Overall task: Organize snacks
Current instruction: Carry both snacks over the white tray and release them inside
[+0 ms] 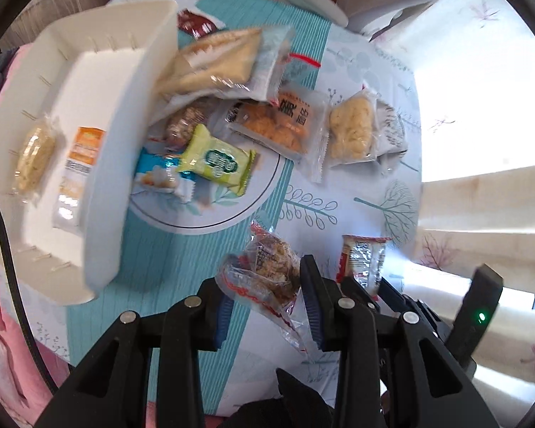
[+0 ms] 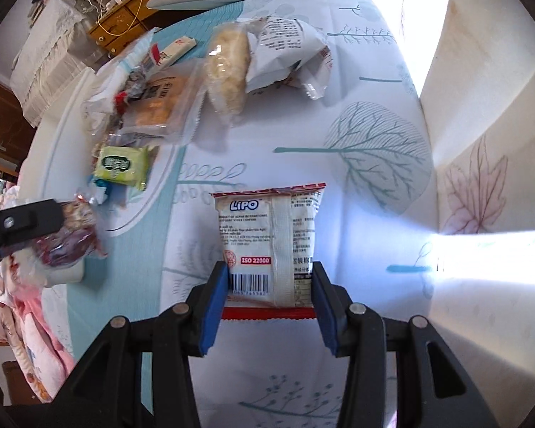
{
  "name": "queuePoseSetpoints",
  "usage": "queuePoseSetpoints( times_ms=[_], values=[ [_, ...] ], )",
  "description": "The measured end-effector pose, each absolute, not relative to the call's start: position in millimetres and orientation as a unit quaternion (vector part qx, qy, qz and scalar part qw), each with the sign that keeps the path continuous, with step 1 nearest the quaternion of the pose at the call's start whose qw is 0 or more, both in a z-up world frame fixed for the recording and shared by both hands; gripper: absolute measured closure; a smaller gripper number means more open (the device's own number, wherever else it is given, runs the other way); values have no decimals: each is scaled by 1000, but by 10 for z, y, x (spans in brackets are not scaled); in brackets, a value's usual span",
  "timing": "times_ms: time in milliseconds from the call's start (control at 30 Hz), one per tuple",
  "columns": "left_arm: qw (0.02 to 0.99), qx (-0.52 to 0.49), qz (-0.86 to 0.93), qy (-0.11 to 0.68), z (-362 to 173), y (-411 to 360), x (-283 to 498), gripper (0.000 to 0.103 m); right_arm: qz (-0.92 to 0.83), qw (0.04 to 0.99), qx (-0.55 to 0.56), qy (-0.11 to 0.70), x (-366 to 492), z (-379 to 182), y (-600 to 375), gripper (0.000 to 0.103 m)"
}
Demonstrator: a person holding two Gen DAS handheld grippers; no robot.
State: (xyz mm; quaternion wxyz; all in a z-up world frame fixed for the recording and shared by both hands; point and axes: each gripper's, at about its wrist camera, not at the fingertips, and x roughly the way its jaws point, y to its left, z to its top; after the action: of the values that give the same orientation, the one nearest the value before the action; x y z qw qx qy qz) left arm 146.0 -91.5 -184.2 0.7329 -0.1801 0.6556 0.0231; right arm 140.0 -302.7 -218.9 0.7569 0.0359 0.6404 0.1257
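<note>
Bare tablecloth (image 2: 374,82) right of the snack pile (image 1: 232,125) (white bin (image 1: 100,142) walls its left).

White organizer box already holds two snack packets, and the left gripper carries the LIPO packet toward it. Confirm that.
Wrong packet. The left wrist view shows the left gripper shut on a clear-wrapped brown snack; the LIPO packet sits in the right gripper. The white organizer box does hold two.

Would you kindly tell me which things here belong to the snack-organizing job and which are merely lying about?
Belonging to the job:
- white bin
- clear-wrapped brown snack in the left gripper
- LIPO packet in the right gripper
- green packet
- orange biscuit packet

Just lying about:
- patterned tablecloth
- wooden dresser
- pink bedding
</note>
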Motion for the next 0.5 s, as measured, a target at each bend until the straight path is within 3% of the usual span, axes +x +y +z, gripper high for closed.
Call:
queuePoseSetpoints(
  times_ms=[500],
  values=[
    [781, -198, 26, 592, -1059, -97, 1077, 69, 166, 775, 45, 608, 1198, -1741, -2493, 57]
  ],
)
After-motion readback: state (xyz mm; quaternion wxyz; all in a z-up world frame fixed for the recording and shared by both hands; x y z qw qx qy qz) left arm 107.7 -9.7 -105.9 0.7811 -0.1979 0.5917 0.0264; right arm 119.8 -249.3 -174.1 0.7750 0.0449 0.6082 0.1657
